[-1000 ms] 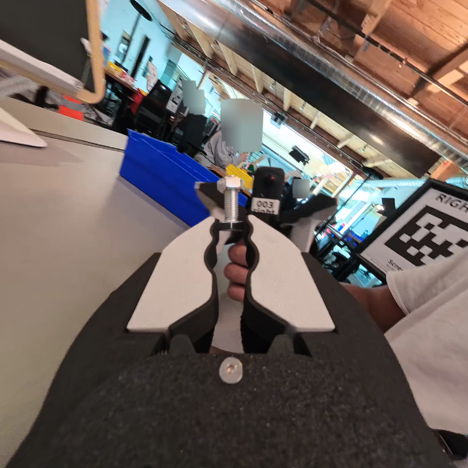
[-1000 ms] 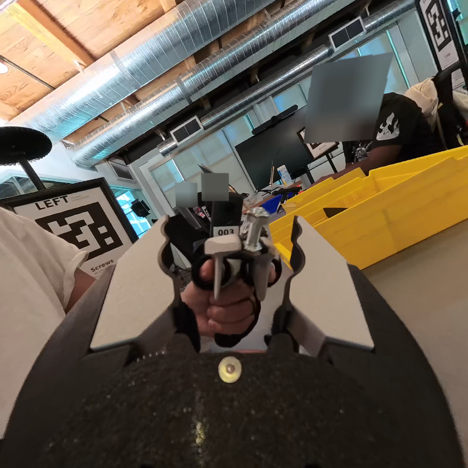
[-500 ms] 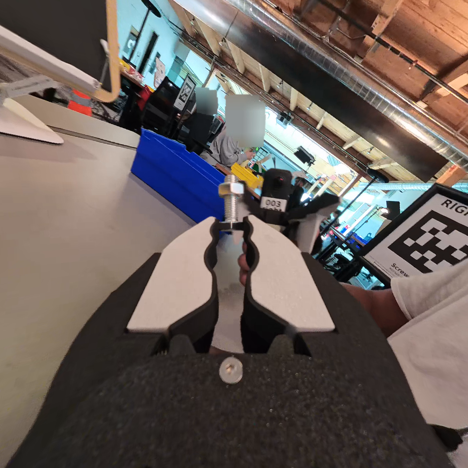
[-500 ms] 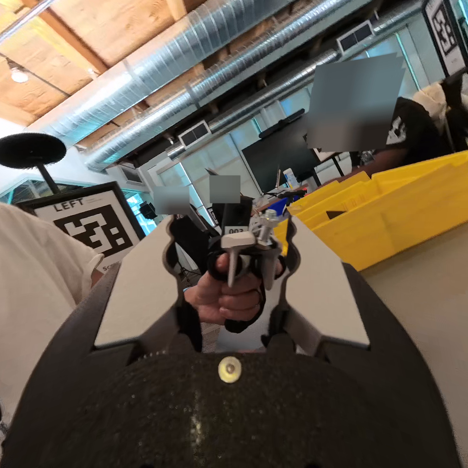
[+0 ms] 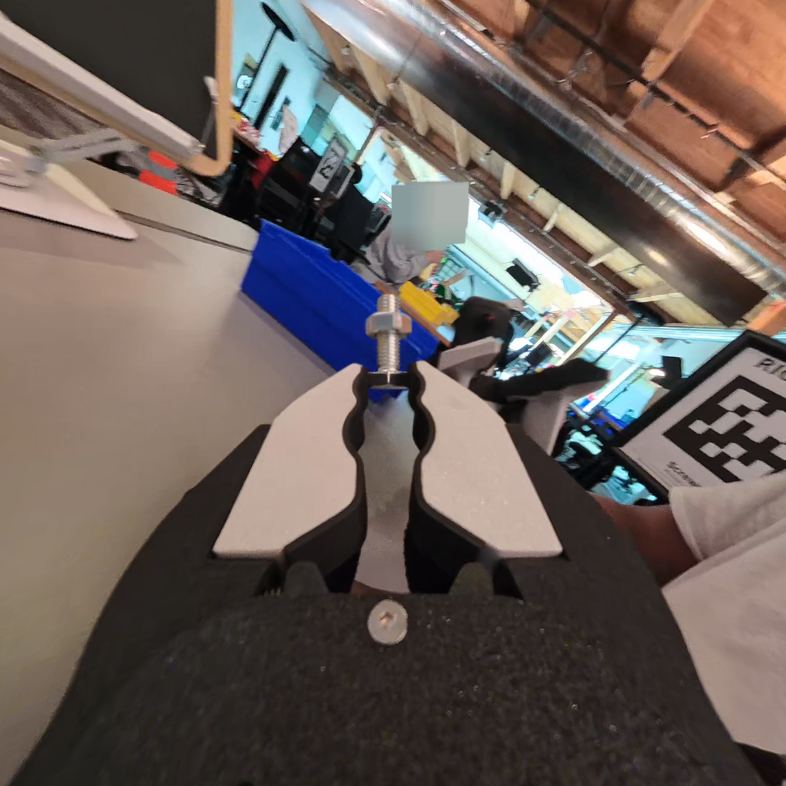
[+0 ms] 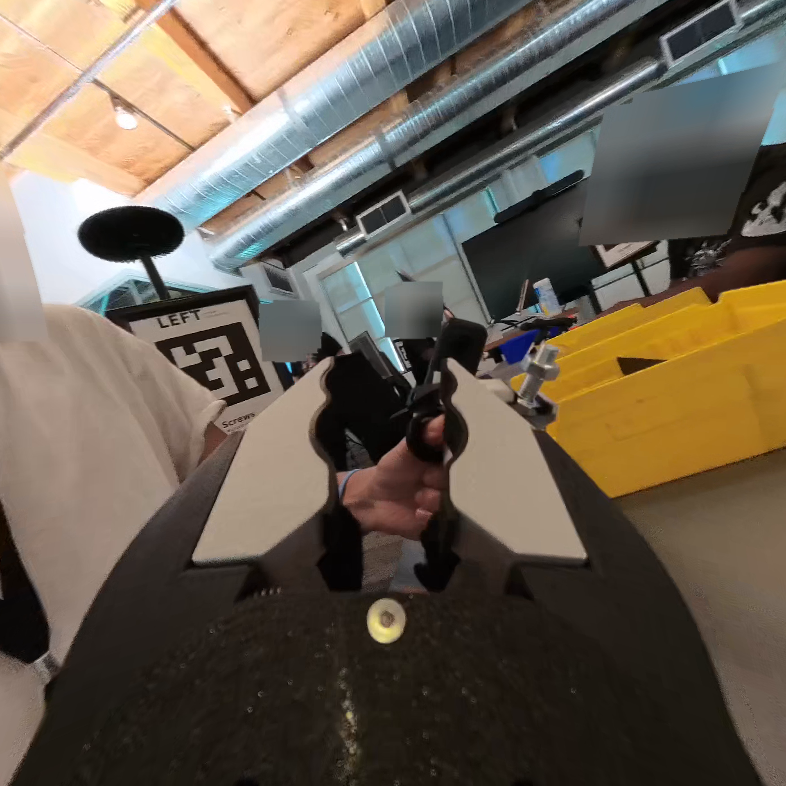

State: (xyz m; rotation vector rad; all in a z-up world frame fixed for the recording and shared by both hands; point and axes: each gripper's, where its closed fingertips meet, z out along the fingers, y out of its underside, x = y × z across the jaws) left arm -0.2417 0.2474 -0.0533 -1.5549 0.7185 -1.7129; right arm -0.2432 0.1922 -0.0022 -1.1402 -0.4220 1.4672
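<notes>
- Two grippers up off the grey table (image 5: 106, 383), facing each other across a short gap.
- Left gripper (image 5: 388, 378): fingers drawn in and clamped on the head of a bolt (image 5: 388, 340). Shank stands upright above the fingertips, bright zinc, with a nut (image 5: 388, 325) threaded on just short of the top end.
- Right gripper (image 6: 385, 374): fingers apart, nothing between them. Seen from the right wrist view, the bolt sits off beyond its right finger, not inside the gap.
- Handling, as a judgement: steel, rigid, small but dense for its size; smooth plating and thread give little friction, so a pinch on the shank may roll or slip. Flats of the nut or of the head look the surest purchase.
- Grip is only at the head, so the long shank could lever sideways if pushed near the top.
- Around: blue bin (image 5: 314, 293) beyond the bolt, yellow bins (image 6: 663, 395) at right, a framed marker board (image 6: 208, 357) behind the person's white sleeve (image 6: 93, 417).
</notes>
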